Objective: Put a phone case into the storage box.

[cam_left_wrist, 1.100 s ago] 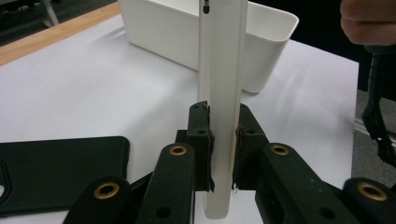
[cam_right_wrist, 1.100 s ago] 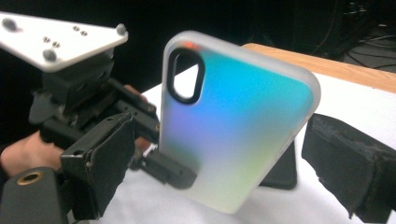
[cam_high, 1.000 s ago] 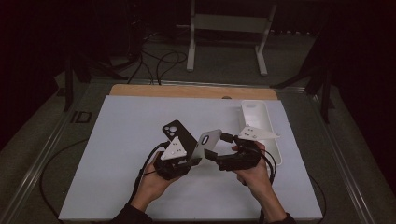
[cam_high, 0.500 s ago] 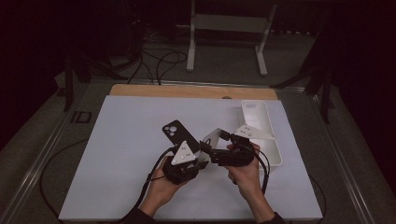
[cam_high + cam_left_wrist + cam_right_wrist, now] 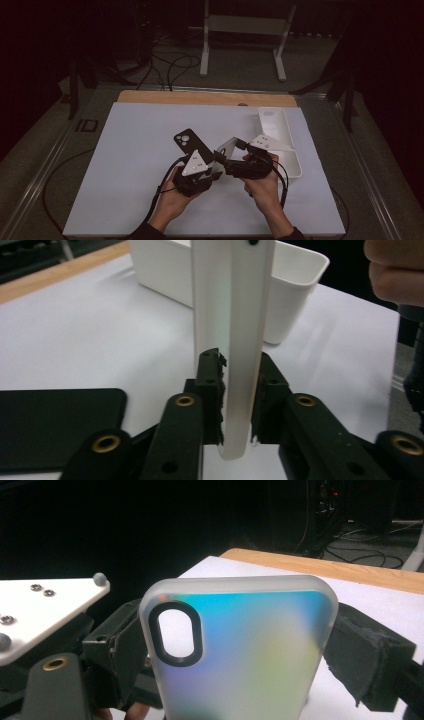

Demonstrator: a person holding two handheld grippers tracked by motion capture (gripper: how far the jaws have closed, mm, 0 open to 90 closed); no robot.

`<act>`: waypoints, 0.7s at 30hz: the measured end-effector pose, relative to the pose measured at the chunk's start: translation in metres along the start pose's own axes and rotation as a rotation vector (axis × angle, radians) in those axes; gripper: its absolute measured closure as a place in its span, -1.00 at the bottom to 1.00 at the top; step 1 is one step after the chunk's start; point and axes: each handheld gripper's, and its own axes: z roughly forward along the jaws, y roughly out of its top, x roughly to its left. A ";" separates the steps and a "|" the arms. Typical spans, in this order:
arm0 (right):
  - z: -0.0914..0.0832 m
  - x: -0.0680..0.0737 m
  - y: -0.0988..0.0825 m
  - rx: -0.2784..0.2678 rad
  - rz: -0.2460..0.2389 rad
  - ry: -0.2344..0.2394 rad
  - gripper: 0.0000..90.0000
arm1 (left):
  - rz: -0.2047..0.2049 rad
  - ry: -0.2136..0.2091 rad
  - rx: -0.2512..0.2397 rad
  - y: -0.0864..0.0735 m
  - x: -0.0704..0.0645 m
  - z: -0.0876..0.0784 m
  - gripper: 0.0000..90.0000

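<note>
A frosted translucent phone case [image 5: 227, 146] is held up over the white mat between my two grippers. My right gripper [image 5: 237, 650] spans the case [image 5: 250, 645] across its width. Its jaws have just been closing and both pads now press on the case's edges. My left gripper [image 5: 236, 390] has the case's thin edge [image 5: 235, 315] between its pads. Its jaws have just been opening, leaving a hair of slack. In the high view the left gripper [image 5: 216, 162] and right gripper [image 5: 227, 156] meet at mid-table. A black phone [image 5: 184, 141] lies flat just behind them.
A white tray [image 5: 287, 150] stands at the right of the mat, close behind the right hand, and shows as a white tub [image 5: 295, 285] in the left gripper view. A wooden strip [image 5: 205, 97] borders the mat's far edge. Cables trail from both grippers.
The two grippers have drawn slightly closer together around the case. Both hands stay near the same spot on the mat.
</note>
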 end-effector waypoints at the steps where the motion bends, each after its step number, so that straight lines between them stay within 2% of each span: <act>1: 0.000 0.000 0.000 -0.002 0.001 0.000 -0.63 | -0.006 0.009 -0.007 0.000 0.002 -0.003 0.67; 3: -0.001 -0.001 0.000 -0.005 0.002 -0.001 -0.63 | -0.007 0.011 -0.007 0.000 0.003 -0.005 0.50; 4: -0.001 -0.001 0.000 -0.005 0.001 -0.002 -0.63 | -0.007 0.011 -0.007 0.000 0.003 -0.005 0.50; 5: -0.001 -0.001 0.000 -0.005 0.001 -0.002 -0.63 | -0.028 -0.001 -0.016 -0.001 0.007 -0.009 0.50; 6: -0.001 -0.002 0.000 -0.005 -0.005 -0.008 -0.63 | -0.031 -0.003 -0.017 -0.001 0.009 -0.010 0.22; 7: -0.001 -0.002 0.000 -0.005 -0.005 -0.010 -0.63 | -0.035 -0.001 -0.025 -0.001 0.010 -0.012 0.15; 10: -0.001 -0.003 0.000 -0.006 -0.004 -0.013 -0.63 | -0.042 0.006 -0.037 -0.002 0.012 -0.015 0.09; 11: -0.002 -0.004 0.000 -0.005 0.002 -0.015 -0.63 | -0.042 0.005 -0.039 -0.002 0.013 -0.017 -0.03; 13: -0.002 -0.005 0.000 -0.005 0.000 -0.017 -0.63 | -0.040 0.007 -0.041 -0.003 0.014 -0.019 -0.10; 19: -0.002 -0.005 0.001 -0.006 -0.005 -0.021 -0.63 | -0.042 0.091 -0.056 -0.005 0.016 -0.026 -0.52; 20: -0.002 -0.005 0.001 -0.006 -0.005 -0.021 -0.63 | -0.042 0.091 -0.056 -0.005 0.016 -0.026 -0.58; 21: -0.002 -0.005 0.001 -0.006 -0.008 -0.022 -0.63 | -0.046 0.114 -0.056 -0.006 0.017 -0.029 -0.58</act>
